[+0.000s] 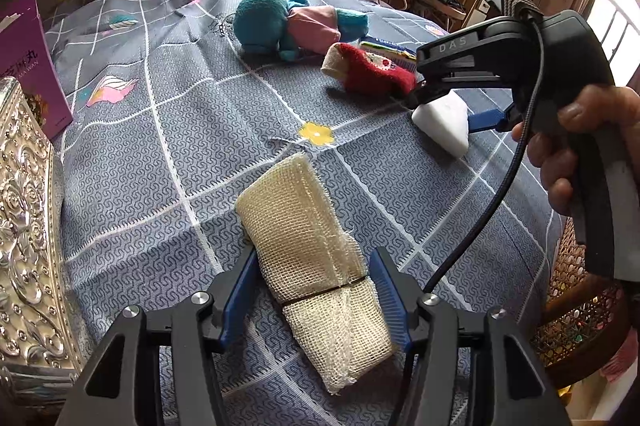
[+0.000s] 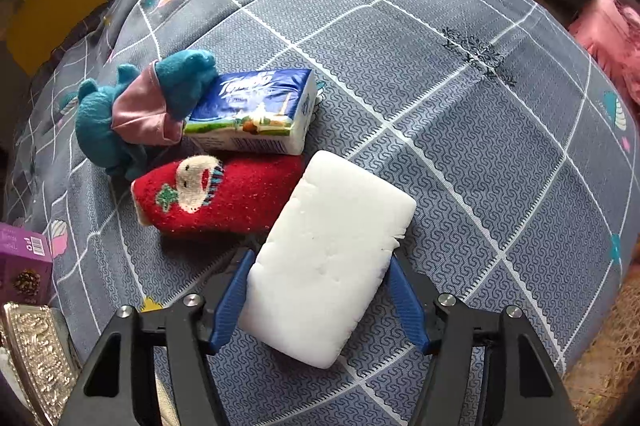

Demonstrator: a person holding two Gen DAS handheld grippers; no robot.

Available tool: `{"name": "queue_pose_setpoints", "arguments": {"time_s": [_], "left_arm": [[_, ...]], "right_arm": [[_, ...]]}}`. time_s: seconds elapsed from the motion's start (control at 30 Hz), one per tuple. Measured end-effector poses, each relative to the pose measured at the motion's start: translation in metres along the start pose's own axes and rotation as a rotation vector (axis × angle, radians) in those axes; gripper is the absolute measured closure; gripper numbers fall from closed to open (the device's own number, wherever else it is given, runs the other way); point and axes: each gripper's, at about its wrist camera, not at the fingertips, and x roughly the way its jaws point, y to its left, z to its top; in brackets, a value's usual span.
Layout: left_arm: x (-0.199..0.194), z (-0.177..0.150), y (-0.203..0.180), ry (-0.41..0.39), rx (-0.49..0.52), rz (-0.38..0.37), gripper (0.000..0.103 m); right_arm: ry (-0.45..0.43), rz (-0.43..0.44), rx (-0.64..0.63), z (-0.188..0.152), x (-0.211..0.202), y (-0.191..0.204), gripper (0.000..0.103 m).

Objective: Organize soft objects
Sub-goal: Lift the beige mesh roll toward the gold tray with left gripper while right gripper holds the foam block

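The left gripper [image 1: 310, 290] fills the bottom of its own view, its two blue fingers [image 1: 240, 290] spread fairly wide on either side of a cream gauze roll [image 1: 308, 246]. The roll lies on the bedspread [image 1: 168, 154] between them, pointing from 5 o'clock toward 11 o'clock; the left finger seems to touch its side, while a narrow gap shows at the right finger. A dark band circles the roll near the fingertips.

The right gripper [image 2: 320, 300] likewise sits at the bottom of its view, blue fingers [image 2: 234, 300] parted around a white sponge block [image 2: 328, 258]. Both fingers lie against the block's long sides; whether they press it cannot be told. The block rests on the grey-blue checked bedspread, angled toward 1 o'clock.

From the block, at 10 o'clock and touching its corner, lies a red sock [image 2: 216, 198] with a small embroidered figure. Just beyond it, at 11 o'clock, sits a blue tissue pack [image 2: 256, 110], resting against a teal plush toy [image 2: 120, 114] with pink cloth.

In the left view the right gripper appears at 2 o'clock, held by a hand [image 1: 580, 154], with the sponge under its tip. At 9 o'clock stand a purple box [image 1: 28, 62] and an ornate silver box [image 1: 28, 226].
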Motion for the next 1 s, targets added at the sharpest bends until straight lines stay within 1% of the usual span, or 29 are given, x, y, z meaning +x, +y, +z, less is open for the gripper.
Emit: {"name": "queue_pose_setpoints", "arguments": {"time_s": [0.1, 0.13, 0.2, 0.3, 0.37, 0.43, 0.57, 0.73, 0.8, 0.87, 0.97, 1.0], "left_arm": [[-0.003, -0.004, -0.001, -0.008, 0.0, -0.003, 0.046], [-0.008, -0.009, -0.003, -0.01, 0.0, -0.002, 0.046], [-0.007, -0.007, -0.003, -0.007, 0.002, 0.006, 0.047], [-0.009, -0.002, -0.005, 0.013, 0.006, 0.011, 0.051], [-0.012, 0.002, -0.004, 0.021, 0.002, 0.006, 0.054], [-0.015, 0.007, -0.002, 0.027, -0.004, 0.009, 0.054], [-0.025, 0.023, -0.003, 0.012, -0.004, 0.01, 0.054], [-0.033, 0.052, 0.0, 0.006, -0.004, 0.013, 0.054], [-0.04, 0.072, 0.004, -0.009, -0.017, 0.014, 0.054], [-0.046, 0.094, 0.012, -0.036, -0.025, 0.022, 0.054], [-0.059, 0.131, 0.027, -0.096, -0.039, 0.068, 0.054], [-0.063, 0.145, 0.036, -0.114, -0.052, 0.084, 0.054]], "right_arm": [[0.004, -0.006, -0.015, 0.0, 0.002, 0.002, 0.029], [0.005, -0.004, -0.016, 0.001, 0.003, 0.001, 0.029], [0.004, -0.014, -0.029, 0.001, 0.005, 0.004, 0.029], [-0.003, -0.059, -0.085, -0.002, 0.006, 0.012, 0.029], [-0.006, -0.071, -0.095, -0.003, 0.005, 0.013, 0.031], [-0.006, -0.075, -0.101, -0.003, 0.005, 0.012, 0.032], [-0.004, -0.104, -0.139, -0.007, 0.006, 0.021, 0.032], [-0.002, -0.105, -0.148, -0.012, 0.005, 0.031, 0.032], [-0.001, -0.103, -0.156, -0.014, 0.004, 0.032, 0.032], [0.003, -0.079, -0.146, -0.021, 0.001, 0.033, 0.032], [0.007, -0.043, -0.167, -0.032, -0.009, 0.029, 0.033], [0.007, -0.03, -0.155, -0.033, -0.01, 0.028, 0.034]]}}
